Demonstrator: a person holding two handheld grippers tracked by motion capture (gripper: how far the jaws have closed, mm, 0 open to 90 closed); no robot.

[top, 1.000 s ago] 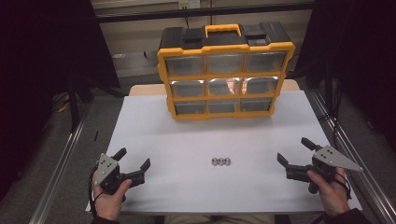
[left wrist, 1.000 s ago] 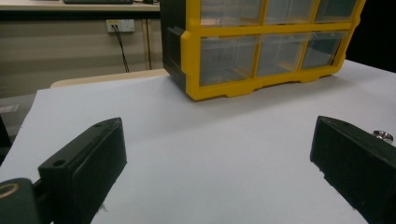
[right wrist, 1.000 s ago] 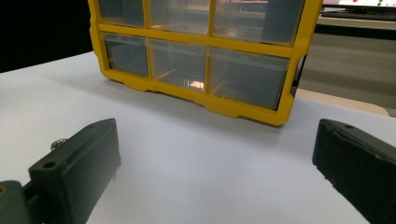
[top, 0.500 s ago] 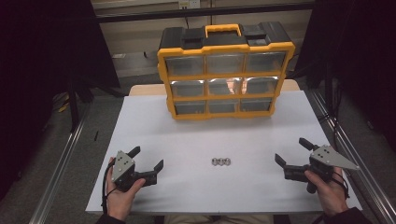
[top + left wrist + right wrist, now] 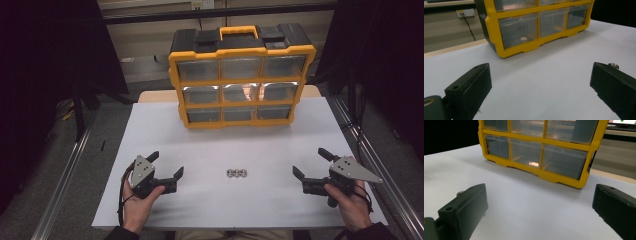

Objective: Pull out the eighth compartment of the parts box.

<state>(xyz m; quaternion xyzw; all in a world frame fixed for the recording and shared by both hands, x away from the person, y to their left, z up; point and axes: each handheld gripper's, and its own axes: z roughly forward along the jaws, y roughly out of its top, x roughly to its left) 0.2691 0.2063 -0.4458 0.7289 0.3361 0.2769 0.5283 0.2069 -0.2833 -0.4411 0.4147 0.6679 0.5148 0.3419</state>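
Holding my left gripper [image 5: 166, 166] and right gripper [image 5: 310, 163] spread wide and empty low over the white table [image 5: 150, 130], I have nothing picked yet: three nuts [image 5: 236, 173] lie untouched between them, all drawers of the yellow organizer [image 5: 243, 75] beyond shut.

Yellow-framed organizer [image 5: 242, 75], white table [image 5: 210, 145]

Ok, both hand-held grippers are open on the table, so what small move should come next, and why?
Probably slide the left hand-held gripper toward the row of small metal nuts, lining its open jaws up with the nearest one. The nuts lie untouched on the white table between both hands, and the left one looks slightly closer than the right hand-held gripper.
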